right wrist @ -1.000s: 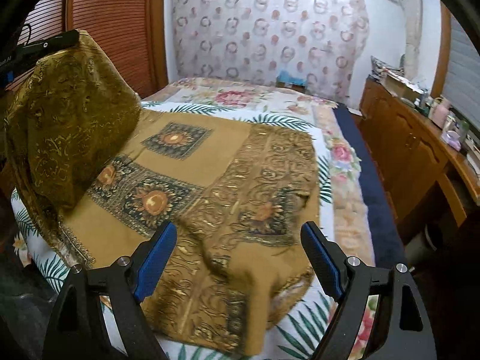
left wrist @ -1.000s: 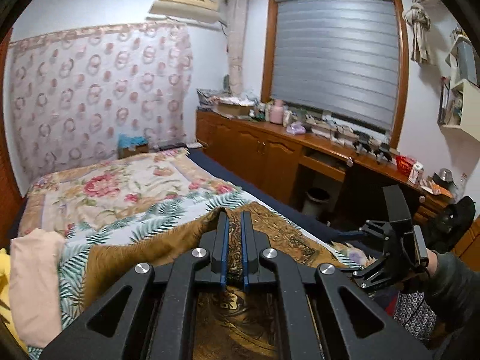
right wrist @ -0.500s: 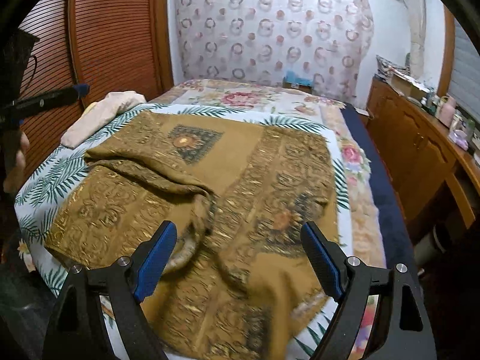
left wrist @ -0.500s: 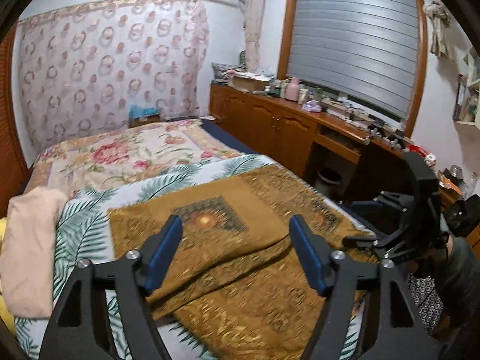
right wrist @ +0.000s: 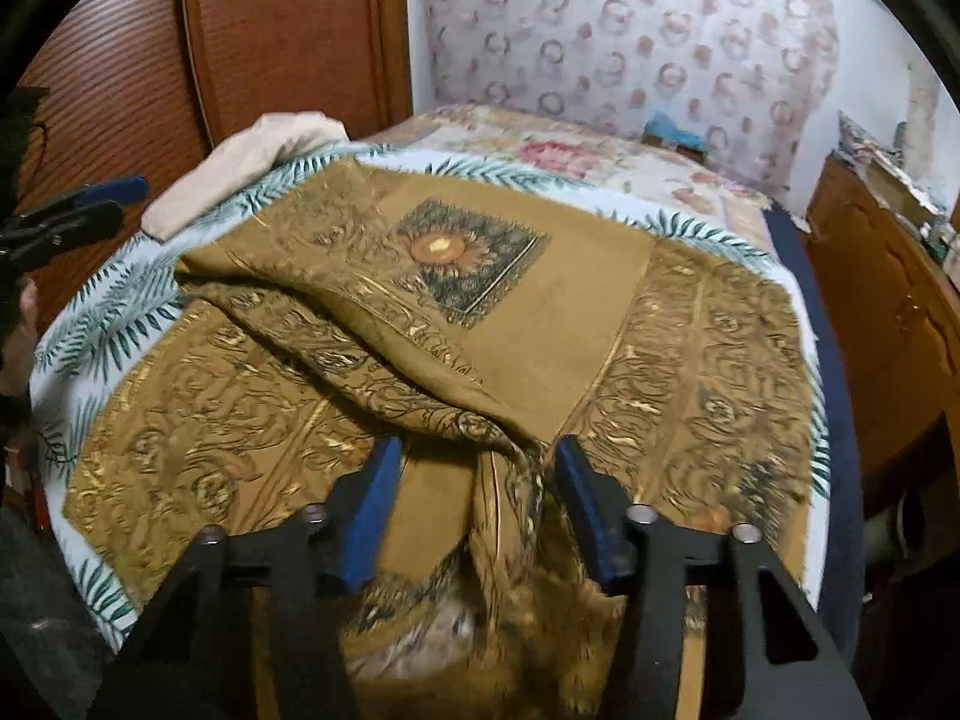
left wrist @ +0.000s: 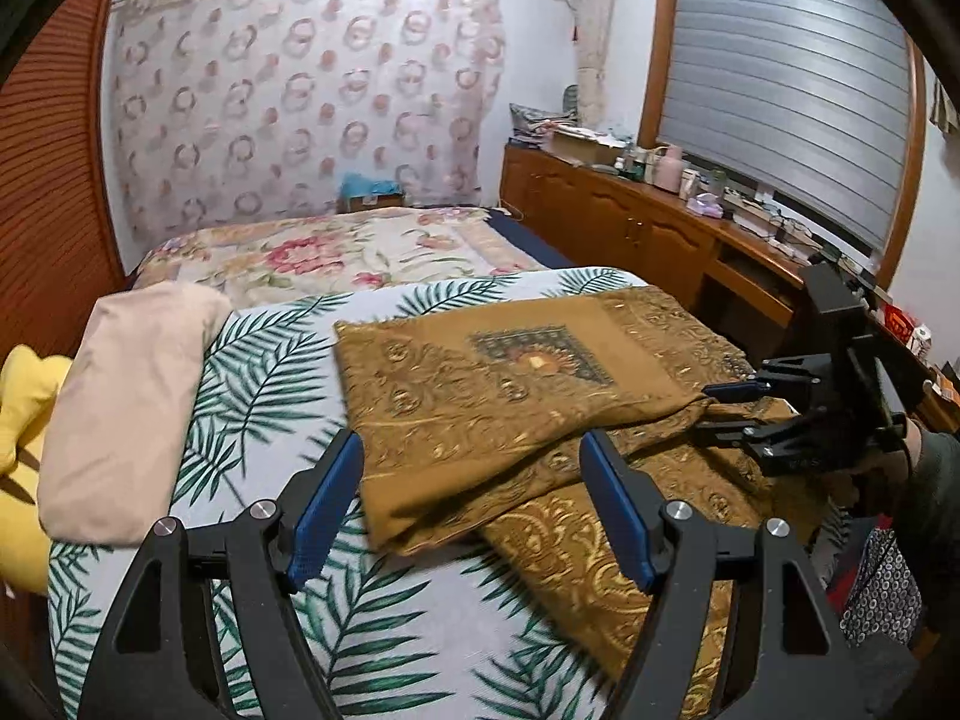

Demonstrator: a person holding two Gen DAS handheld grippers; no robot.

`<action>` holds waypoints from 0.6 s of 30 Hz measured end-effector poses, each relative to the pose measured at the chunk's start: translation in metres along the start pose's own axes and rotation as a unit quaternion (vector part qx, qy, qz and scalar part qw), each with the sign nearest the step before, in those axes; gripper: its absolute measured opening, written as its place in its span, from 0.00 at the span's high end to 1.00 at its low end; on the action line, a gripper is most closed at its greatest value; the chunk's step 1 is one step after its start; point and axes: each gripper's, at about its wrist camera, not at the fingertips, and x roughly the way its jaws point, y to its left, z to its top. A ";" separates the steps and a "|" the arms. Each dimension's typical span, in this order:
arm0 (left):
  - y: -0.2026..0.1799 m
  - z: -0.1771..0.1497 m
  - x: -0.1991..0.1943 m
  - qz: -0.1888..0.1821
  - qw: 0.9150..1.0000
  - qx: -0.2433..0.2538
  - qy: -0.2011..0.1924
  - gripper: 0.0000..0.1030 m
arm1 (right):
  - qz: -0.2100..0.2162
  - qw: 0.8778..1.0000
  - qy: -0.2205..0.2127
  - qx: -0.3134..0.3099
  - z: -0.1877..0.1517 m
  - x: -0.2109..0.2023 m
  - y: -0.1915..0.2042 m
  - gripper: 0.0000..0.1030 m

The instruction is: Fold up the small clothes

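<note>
A golden-brown patterned cloth [left wrist: 516, 396] lies partly folded on the leaf-print bed cover [left wrist: 264, 372]; it also shows in the right wrist view [right wrist: 540, 312], with a folded ridge running across it. My left gripper [left wrist: 474, 498] is open and empty, just above the cloth's near left corner. My right gripper [right wrist: 474, 492] is open, its blue pads either side of a bunched fold of the cloth, apart from it. In the left wrist view the right gripper [left wrist: 726, 408] sits at the cloth's right edge.
A folded beige garment [left wrist: 126, 396] and a yellow item [left wrist: 24, 408] lie at the bed's left side. A wooden cabinet [left wrist: 648, 234] with clutter runs along the right wall. A wooden sliding door [right wrist: 120, 78] stands on the left.
My left gripper opened and let the cloth go; the lifted half dropped over the rest. It then drew back left. My right gripper moved forward and down to the fold, narrowing somewhat.
</note>
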 end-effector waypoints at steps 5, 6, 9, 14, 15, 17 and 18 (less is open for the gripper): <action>0.009 -0.007 0.000 0.008 1.000 -0.006 0.001 0.27 | 0.003 1.000 0.006 0.006 0.007 0.013 -0.007 0.71; 0.011 -0.008 0.000 0.008 1.000 -0.007 0.002 0.27 | 0.002 1.000 0.005 0.001 0.008 0.013 -0.006 0.79; 0.014 -0.010 0.001 0.008 1.000 -0.013 0.004 0.27 | 0.007 1.000 -0.011 -0.010 0.008 0.005 -0.001 0.93; 0.015 -0.011 -0.001 0.010 1.000 -0.014 0.001 0.27 | 0.026 0.997 -0.070 -0.005 0.008 -0.032 0.006 0.95; 0.015 -0.011 -0.001 0.010 1.000 -0.014 0.000 0.27 | 0.029 0.996 -0.087 -0.003 0.008 -0.042 0.008 0.95; 0.015 -0.010 -0.001 0.009 1.000 -0.013 -0.003 0.27 | 0.029 0.994 -0.107 -0.003 0.005 -0.061 0.009 0.95; 0.014 -0.010 -0.001 0.009 1.000 -0.013 -0.003 0.27 | 0.026 0.993 -0.118 -0.004 0.002 -0.071 0.009 0.95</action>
